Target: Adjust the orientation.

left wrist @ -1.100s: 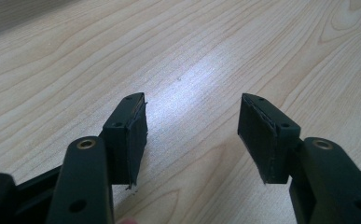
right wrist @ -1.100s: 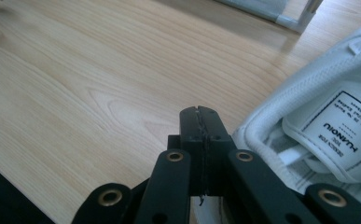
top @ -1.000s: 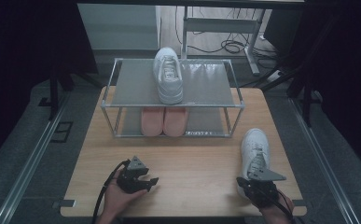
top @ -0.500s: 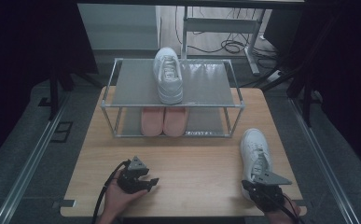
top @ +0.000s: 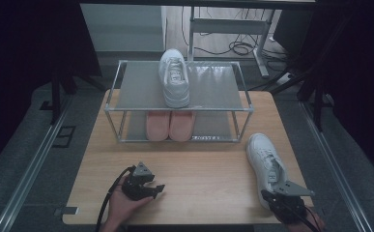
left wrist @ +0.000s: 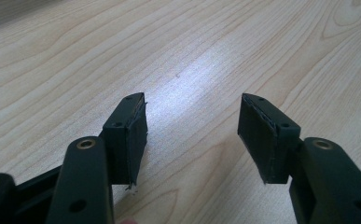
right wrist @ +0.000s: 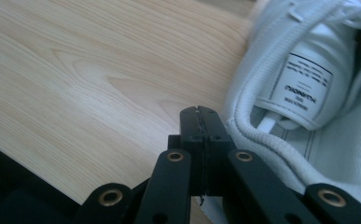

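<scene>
Reading from left to right across the wooden table (top: 204, 188):

Item 1, left gripper (top: 156, 189): resting low on the near-left part of the board in the person's hand, jaws spread wide with bare wood between the pads (left wrist: 136, 135). Nothing held. Position unchanged over the last second.

Item 2, metal rack (top: 122, 104): two tiers, at the far middle of the table. Top shelf carries one white sneaker (top: 175, 77), toe pointing away. Lower shelf carries a pair of pink shoes (top: 170, 124), side by side and touching.

Item 3, second white sneaker (top: 266, 162): on the table at the near right, well apart from the rack, heel toward the person. This is the shoe in hand, the mate of the one already shelved.

Item 4, right gripper (top: 277, 189): jaws pressed fully together, empty, tips just beside the sneaker's padded heel collar (right wrist: 257, 135). Since a second ago it has slid back toward the near edge along the shoe, from over the opening to the heel.

Assessment: the retreat with closed jaws suggests repositioning for a heel grip; jaws must open before any lift to the top shelf.
</scene>
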The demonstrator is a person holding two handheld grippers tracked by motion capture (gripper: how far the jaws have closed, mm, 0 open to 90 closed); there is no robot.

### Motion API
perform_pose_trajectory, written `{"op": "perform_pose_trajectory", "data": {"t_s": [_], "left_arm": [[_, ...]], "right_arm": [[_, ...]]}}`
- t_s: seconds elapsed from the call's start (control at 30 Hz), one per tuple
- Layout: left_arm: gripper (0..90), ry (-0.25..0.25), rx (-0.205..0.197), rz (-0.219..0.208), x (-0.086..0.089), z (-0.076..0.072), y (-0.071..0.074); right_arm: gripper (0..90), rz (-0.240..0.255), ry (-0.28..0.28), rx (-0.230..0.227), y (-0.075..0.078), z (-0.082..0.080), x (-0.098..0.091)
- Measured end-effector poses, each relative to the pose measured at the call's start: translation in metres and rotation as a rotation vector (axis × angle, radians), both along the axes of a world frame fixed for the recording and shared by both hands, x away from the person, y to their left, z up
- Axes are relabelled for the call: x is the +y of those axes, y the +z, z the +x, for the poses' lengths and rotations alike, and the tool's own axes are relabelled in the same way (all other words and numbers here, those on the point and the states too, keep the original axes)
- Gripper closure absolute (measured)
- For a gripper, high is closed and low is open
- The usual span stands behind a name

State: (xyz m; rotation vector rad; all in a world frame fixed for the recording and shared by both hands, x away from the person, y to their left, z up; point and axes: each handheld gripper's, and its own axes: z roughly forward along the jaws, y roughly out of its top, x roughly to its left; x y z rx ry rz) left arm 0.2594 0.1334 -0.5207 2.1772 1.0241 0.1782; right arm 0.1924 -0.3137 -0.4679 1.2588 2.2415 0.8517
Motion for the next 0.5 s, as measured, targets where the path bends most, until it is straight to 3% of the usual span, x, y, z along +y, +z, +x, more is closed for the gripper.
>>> {"op": "perform_pose_trajectory", "data": {"t_s": [0.23, 0.5], "left_arm": [[42.6, 0.0, 0.001, 0.001, -0.001, 0.0, -0.001], [42.6, -0.002, 0.005, 0.007, -0.002, 0.0, -0.001]], "right_arm": [[89.9, -0.037, -0.041, 0.0, 0.001, -0.002, -0.015], [89.9, -0.047, -0.083, -0.002, 0.001, -0.003, -0.031]]}}
